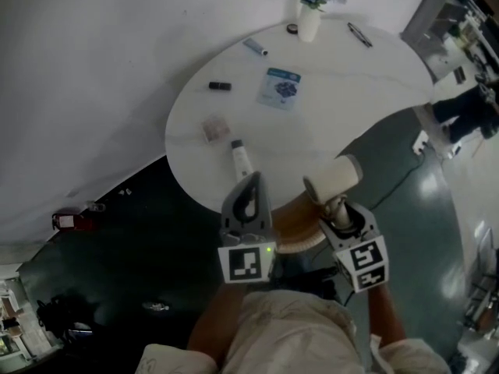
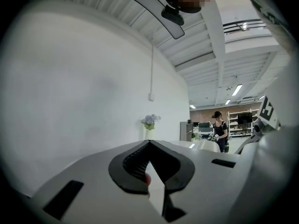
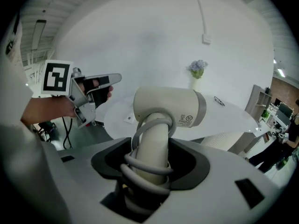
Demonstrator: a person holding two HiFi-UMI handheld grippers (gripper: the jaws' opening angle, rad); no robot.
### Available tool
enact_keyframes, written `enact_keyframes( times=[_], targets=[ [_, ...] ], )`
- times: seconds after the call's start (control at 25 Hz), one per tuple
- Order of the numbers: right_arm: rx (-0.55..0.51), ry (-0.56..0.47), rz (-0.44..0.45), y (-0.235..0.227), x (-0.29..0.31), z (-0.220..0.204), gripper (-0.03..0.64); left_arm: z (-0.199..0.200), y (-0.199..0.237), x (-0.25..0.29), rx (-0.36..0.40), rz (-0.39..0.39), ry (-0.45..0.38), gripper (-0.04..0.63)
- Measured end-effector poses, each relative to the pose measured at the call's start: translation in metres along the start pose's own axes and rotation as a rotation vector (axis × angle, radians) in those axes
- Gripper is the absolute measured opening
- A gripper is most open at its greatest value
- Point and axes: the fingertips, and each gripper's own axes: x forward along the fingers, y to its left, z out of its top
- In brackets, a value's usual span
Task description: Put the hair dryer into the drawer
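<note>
Nearest, the left gripper [image 1: 252,182] has its jaws together, tips at the near rim of the round white table [image 1: 351,107]. Just to its right, the right gripper [image 1: 337,206] is clamped on the cord-wrapped handle of the cream hair dryer [image 1: 334,178], whose barrel lies over that same rim. Dark floor [image 1: 117,248] opens to the table's left, a white tube [image 1: 241,157] lies just beyond the left gripper, and a blue-flowered vase [image 1: 309,18] stands at the far edge.
</note>
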Motion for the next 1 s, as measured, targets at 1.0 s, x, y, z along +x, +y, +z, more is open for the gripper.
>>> enact_keyframes(
  times=[1.0],
  targets=[
    [0.02,0.547,0.205,0.025,0.047,-0.154,0.25,-0.026,-0.033,0.012,0.013,-0.046,0.048,-0.005]
  ],
)
